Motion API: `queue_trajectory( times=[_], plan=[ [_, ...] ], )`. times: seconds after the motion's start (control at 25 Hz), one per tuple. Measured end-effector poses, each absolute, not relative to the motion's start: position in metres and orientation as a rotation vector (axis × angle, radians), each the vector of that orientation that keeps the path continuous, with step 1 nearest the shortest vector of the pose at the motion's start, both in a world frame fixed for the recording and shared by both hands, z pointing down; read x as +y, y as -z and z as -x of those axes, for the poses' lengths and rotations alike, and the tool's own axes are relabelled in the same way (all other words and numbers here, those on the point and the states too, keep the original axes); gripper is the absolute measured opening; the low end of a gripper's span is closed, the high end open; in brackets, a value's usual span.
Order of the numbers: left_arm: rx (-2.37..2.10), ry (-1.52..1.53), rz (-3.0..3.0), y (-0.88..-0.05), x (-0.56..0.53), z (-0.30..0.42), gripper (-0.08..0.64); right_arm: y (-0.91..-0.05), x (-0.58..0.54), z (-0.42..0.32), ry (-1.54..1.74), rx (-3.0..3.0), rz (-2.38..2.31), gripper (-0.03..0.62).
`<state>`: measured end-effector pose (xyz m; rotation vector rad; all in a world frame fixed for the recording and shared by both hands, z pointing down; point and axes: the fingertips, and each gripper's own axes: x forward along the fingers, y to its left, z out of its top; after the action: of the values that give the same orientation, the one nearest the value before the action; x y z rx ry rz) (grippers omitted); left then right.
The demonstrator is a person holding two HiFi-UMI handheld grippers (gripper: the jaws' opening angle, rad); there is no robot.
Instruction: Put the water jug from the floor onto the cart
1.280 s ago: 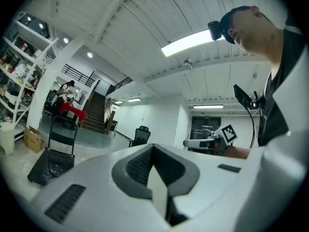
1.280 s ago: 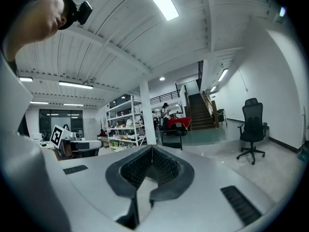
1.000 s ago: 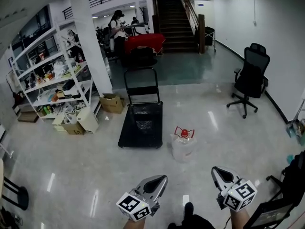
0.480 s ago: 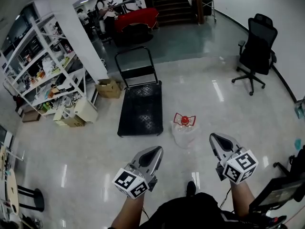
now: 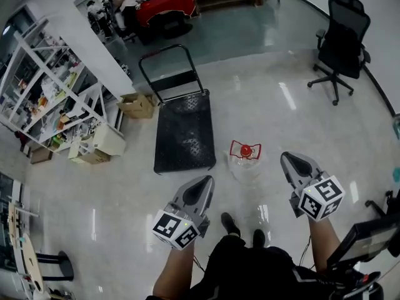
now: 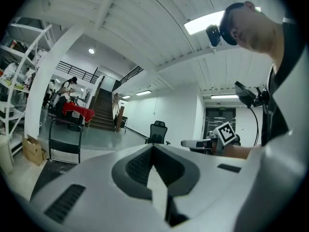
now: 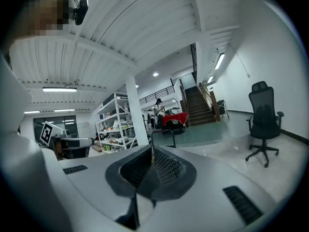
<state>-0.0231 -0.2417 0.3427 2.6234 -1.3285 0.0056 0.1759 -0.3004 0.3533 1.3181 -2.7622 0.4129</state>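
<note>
Glossy grey floor (image 5: 112, 186). Water jug (image 5: 244, 162), clear with a red cap, stands on it just right of the black cart (image 5: 184, 127), off the deck. My left tongs (image 5: 201, 185) and right tongs (image 5: 292, 162): both closed, empty, short of the jug.

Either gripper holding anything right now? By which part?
Nothing is held. The left gripper and right gripper both have jaws together and empty; the water jug stands on the floor, untouched.
</note>
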Motion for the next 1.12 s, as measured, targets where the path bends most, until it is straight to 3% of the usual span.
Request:
queue_trajectory(
  times=[0.52,0.64,1.12],
  plan=[
    [-1.254,0.009,-2.605,-0.388,-0.38,0.093,0.0,-0.408,-0.422,-0.117,-0.469,-2.597,-1.432,0.008],
    [-1.23,-0.015,-2.579,-0.403,-0.409,0.101,0.0,-0.422,-0.451,-0.108,-0.498,-2.587,-1.434,0.047],
    [-1.098,-0.271,-2.373,-0.515,-0.531,0.048,0.0,-0.569,-0.573,-0.143,-0.813,-2.367,-1.351,0.115]
  ],
)
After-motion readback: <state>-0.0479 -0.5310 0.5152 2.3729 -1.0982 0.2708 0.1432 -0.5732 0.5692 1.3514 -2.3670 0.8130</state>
